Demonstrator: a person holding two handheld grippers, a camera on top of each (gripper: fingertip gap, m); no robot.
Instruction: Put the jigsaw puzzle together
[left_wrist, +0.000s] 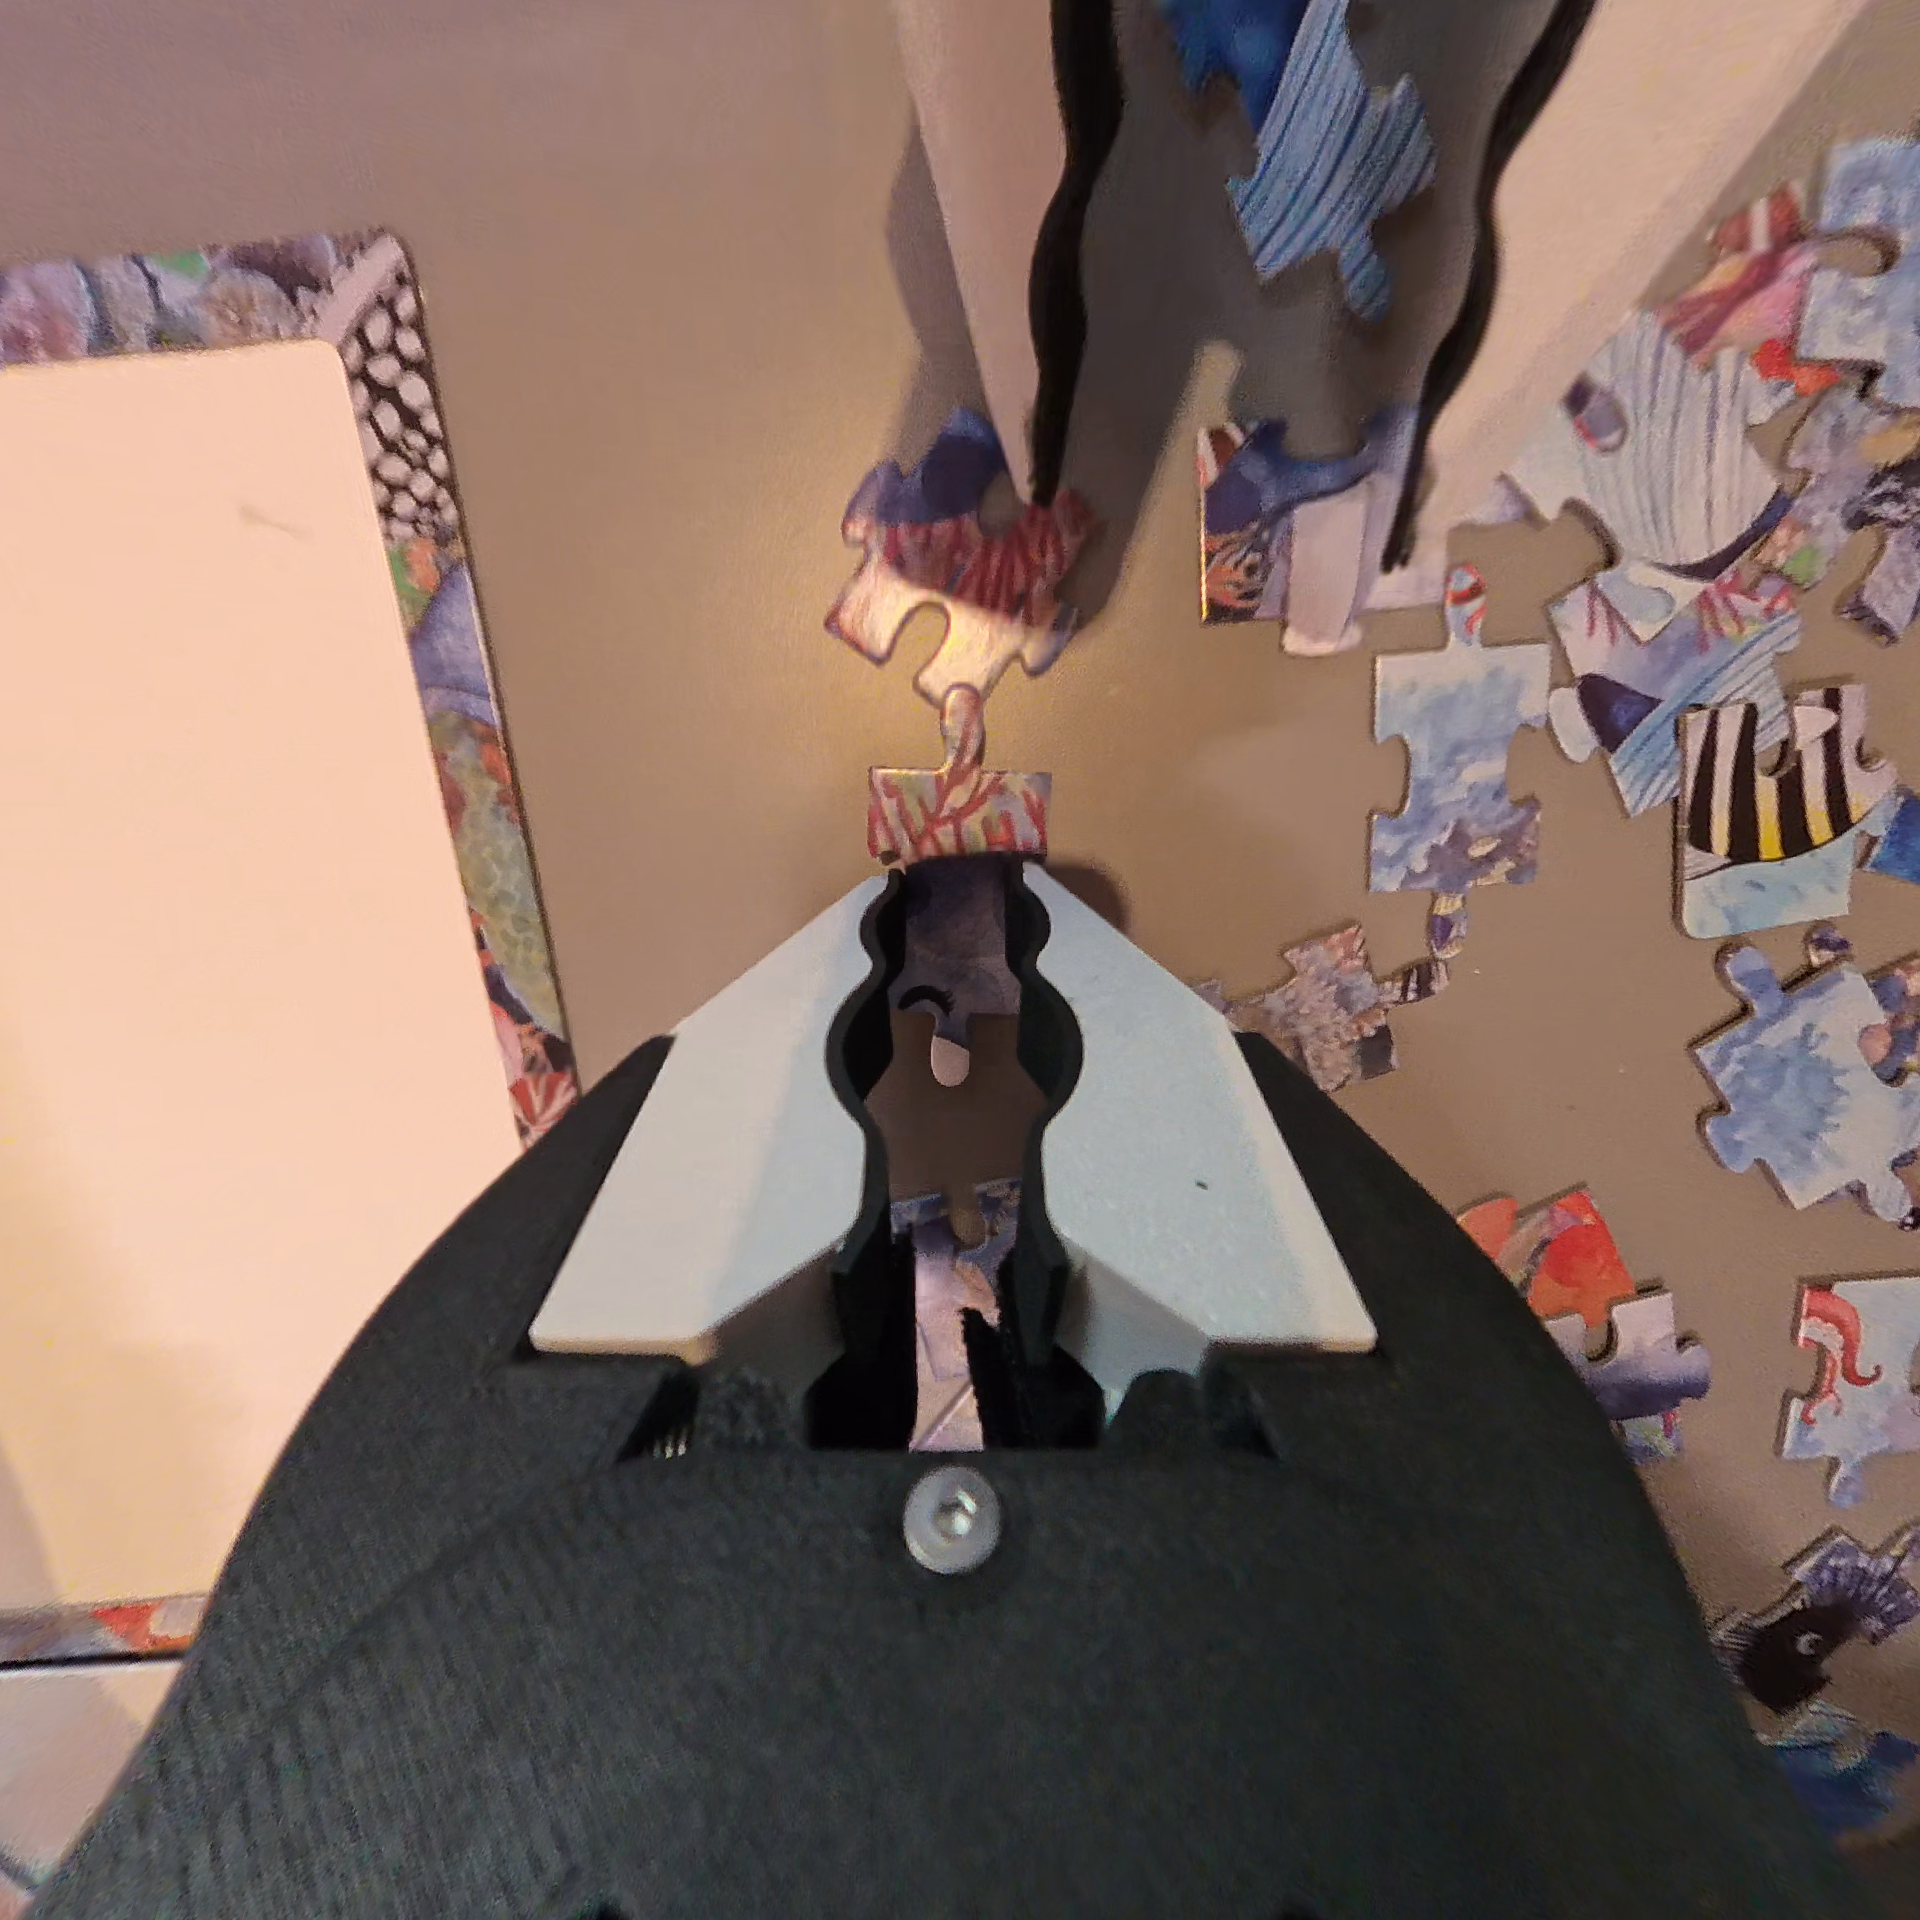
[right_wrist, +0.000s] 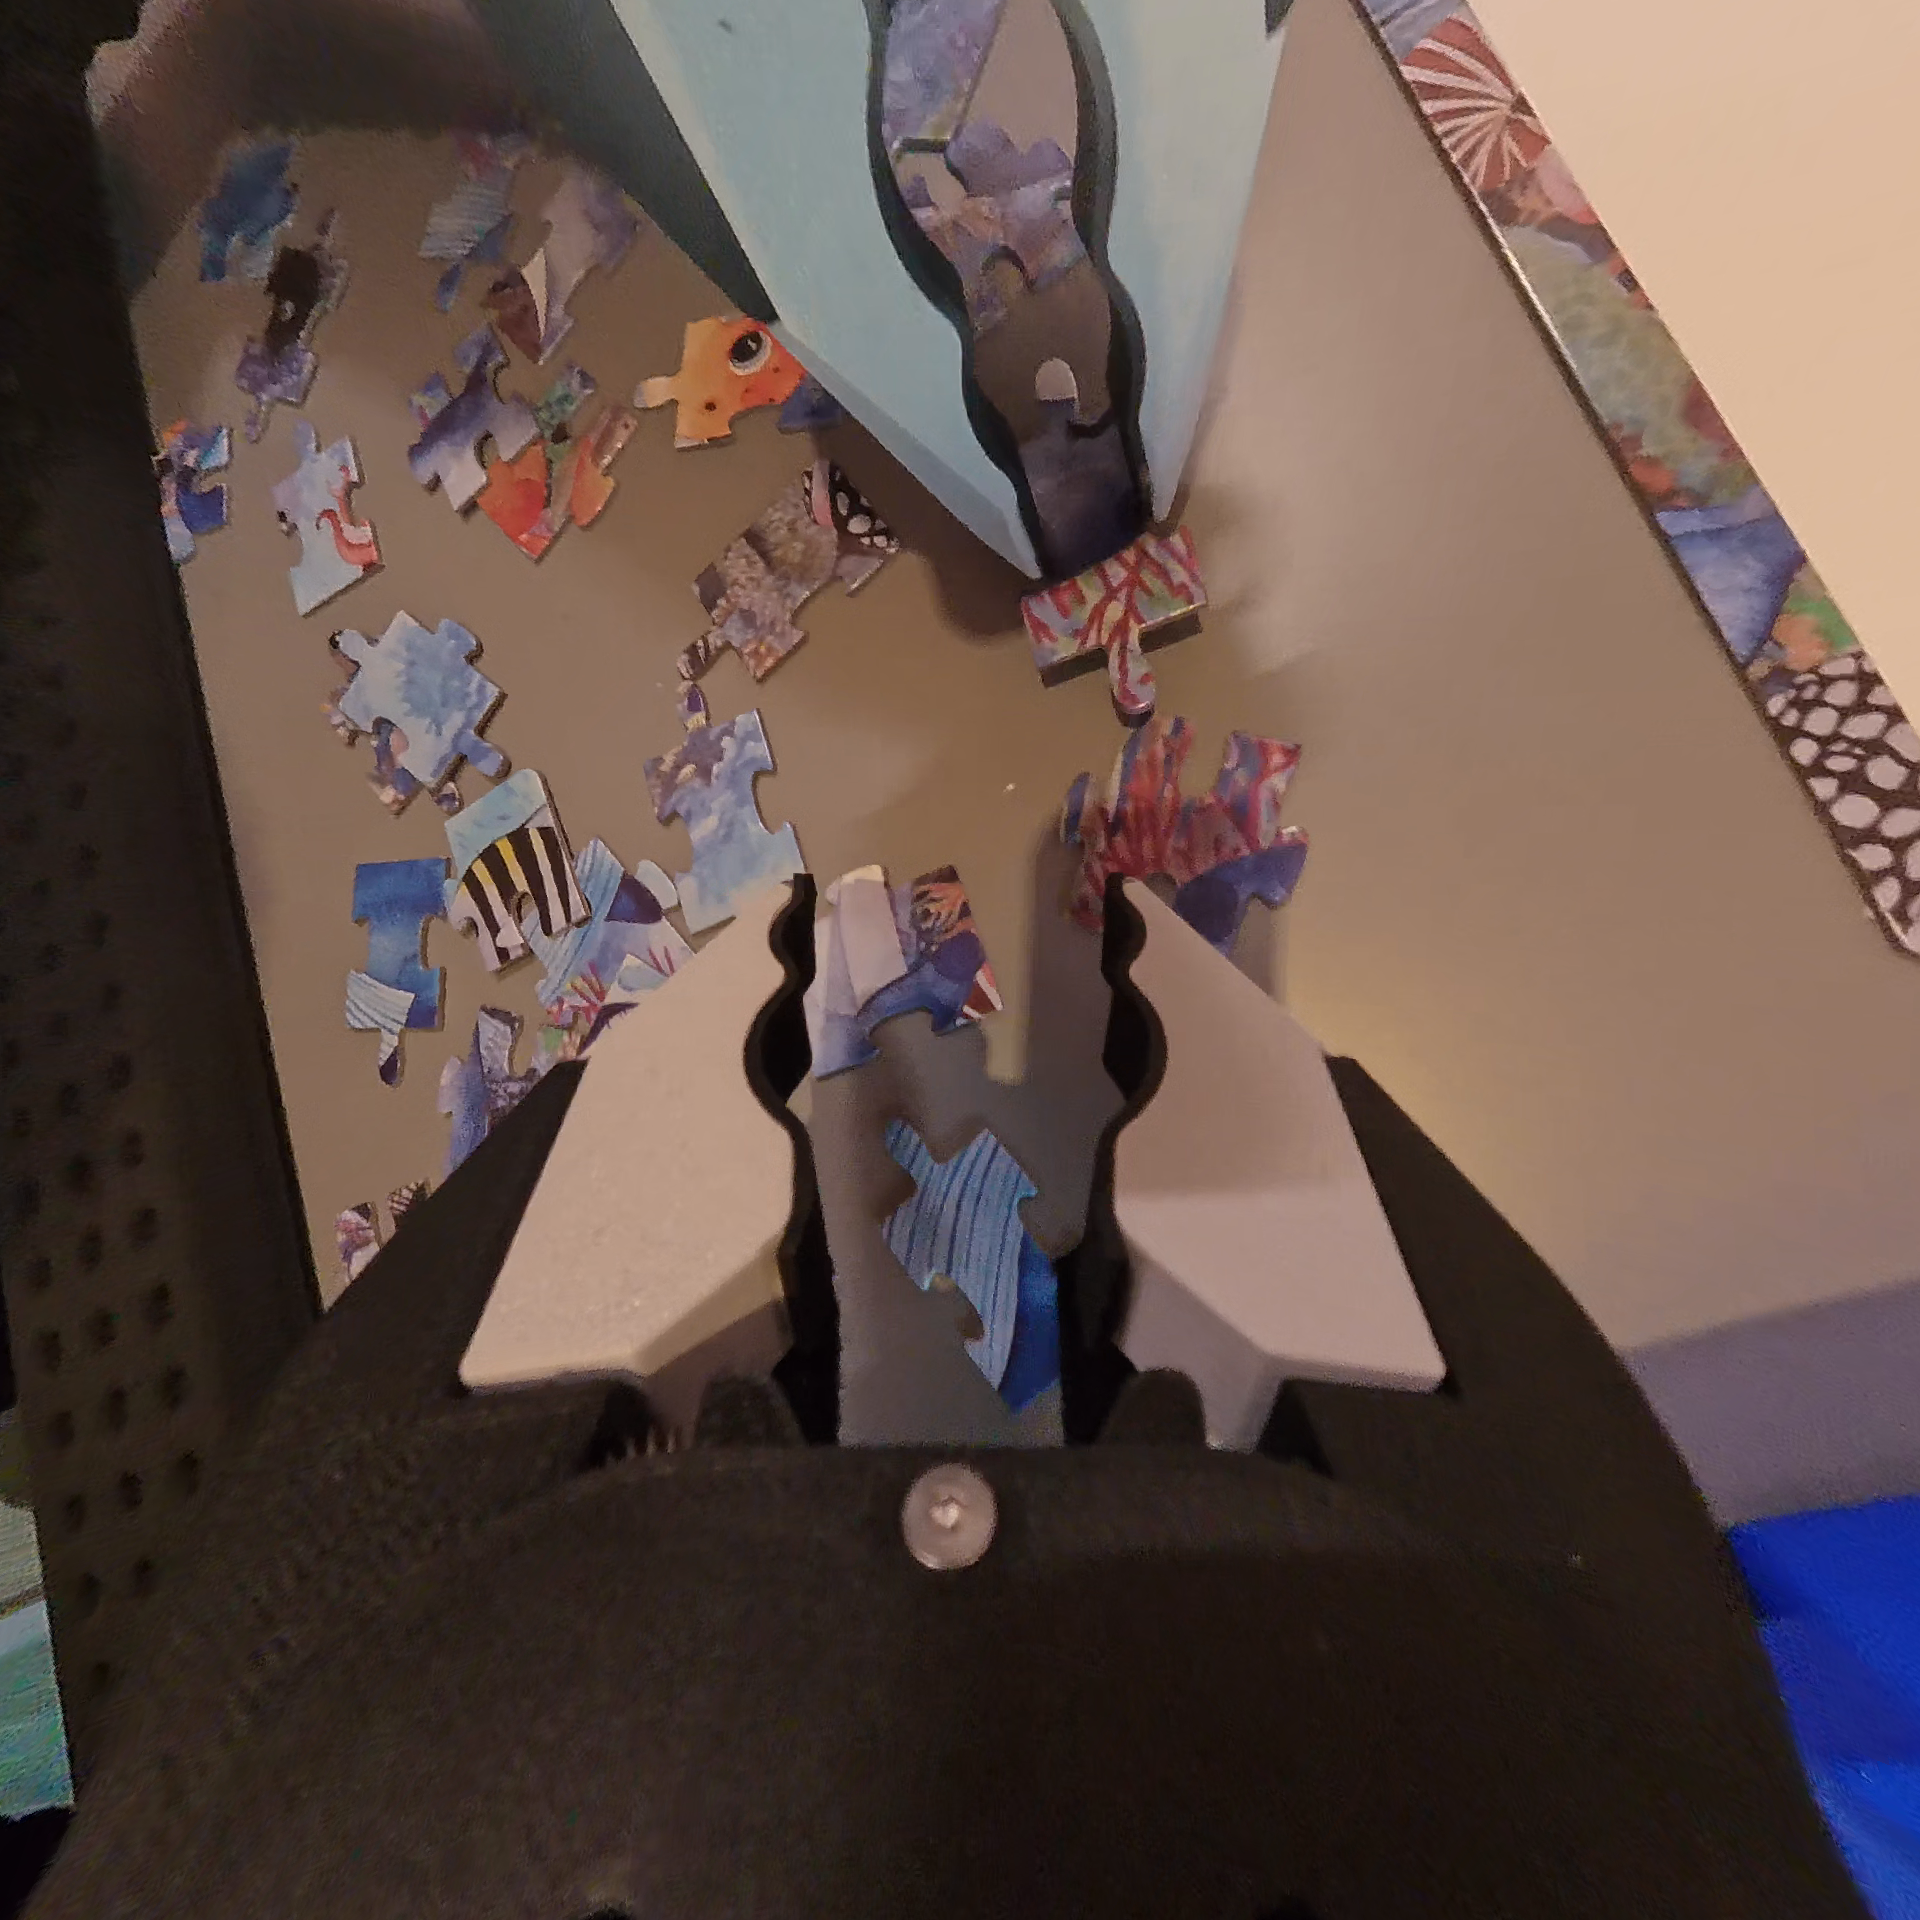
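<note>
My left gripper (left_wrist: 958, 871) is shut on a red-coral puzzle piece (left_wrist: 956, 821) and holds it low over the grey table; it also shows in the right wrist view (right_wrist: 1112, 603). The piece's tab points at the notch of a coral-and-blue piece (left_wrist: 956, 566) lying just beyond it, almost touching. My right gripper (right_wrist: 956, 883) is open, and one of its fingertips (right_wrist: 1127, 899) rests on that coral-and-blue piece (right_wrist: 1195, 821). A blue-and-white piece (right_wrist: 904, 966) and a blue striped piece (right_wrist: 966, 1236) lie between its fingers.
The puzzle board, white with a patterned border (left_wrist: 436, 623), lies left of my left gripper and shows at the right of the right wrist view (right_wrist: 1662, 416). Several loose pieces are scattered on the table (left_wrist: 1662, 675), (right_wrist: 468, 727). A black perforated wall (right_wrist: 104, 935) stands at the left. Tip to tip, the grippers are about 7 centimetres apart.
</note>
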